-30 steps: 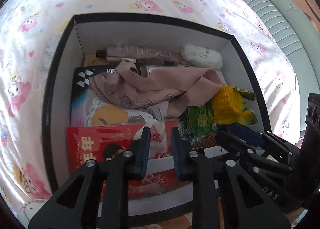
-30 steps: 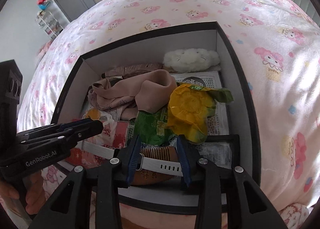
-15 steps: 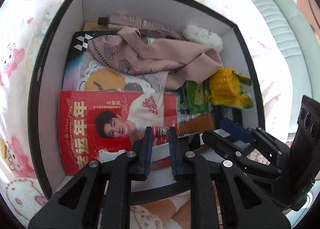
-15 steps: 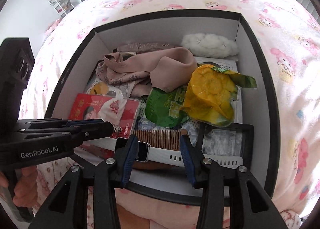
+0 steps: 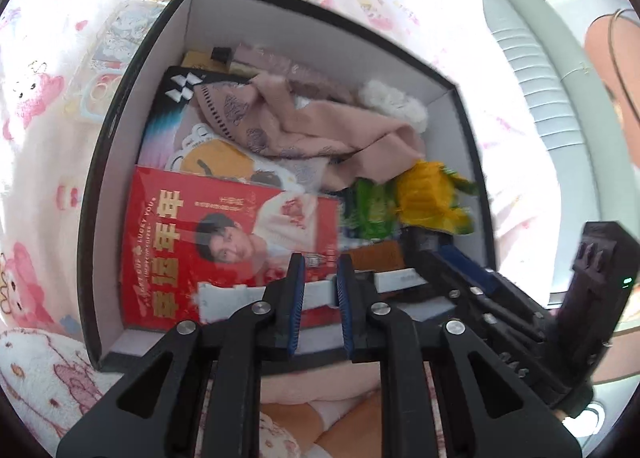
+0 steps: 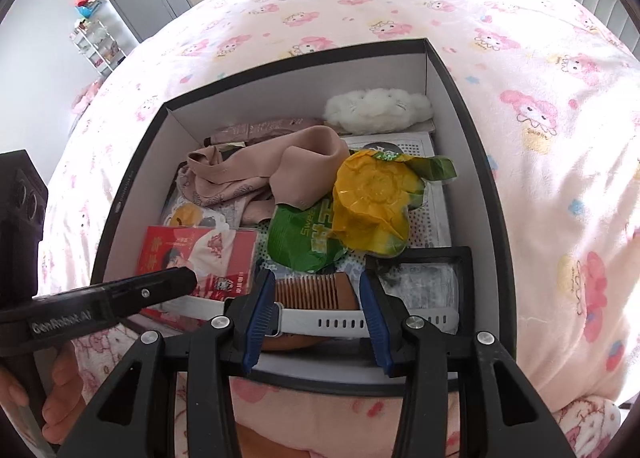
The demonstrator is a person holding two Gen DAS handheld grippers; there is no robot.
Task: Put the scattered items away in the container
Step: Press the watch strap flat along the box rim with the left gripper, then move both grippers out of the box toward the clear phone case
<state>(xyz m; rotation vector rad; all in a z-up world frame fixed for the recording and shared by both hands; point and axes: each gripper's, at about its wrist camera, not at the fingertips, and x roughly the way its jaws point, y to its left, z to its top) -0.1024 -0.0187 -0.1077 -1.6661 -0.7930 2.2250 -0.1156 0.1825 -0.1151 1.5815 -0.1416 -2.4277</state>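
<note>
A black box with white inside walls (image 6: 468, 105) (image 5: 100, 161) sits on the bed and holds several items: a red printed packet (image 5: 208, 242) (image 6: 188, 254), a pink cloth (image 6: 272, 169) (image 5: 320, 129), a white fluffy toy (image 6: 376, 109) (image 5: 392, 101), green (image 6: 304, 238) and yellow (image 6: 376, 201) snack bags, a wooden comb (image 6: 316, 290) and a white strap (image 6: 352, 322) (image 5: 316, 292). My right gripper (image 6: 316, 316) is open, its jaws either side of the strap at the box's near edge. My left gripper (image 5: 319, 290) is open a little, above the strap's other end.
The box lies on a pink cartoon-print blanket (image 6: 560, 105). A grey padded headboard (image 5: 540, 77) runs along the right of the left wrist view. A door and a shelf rack (image 6: 100, 45) stand far back. A black tray (image 6: 424, 278) lies in the box's near right corner.
Both grippers have pulled back and up from the box. The right gripper's jaws have spread wider around the white strap, which now lies in the box.
</note>
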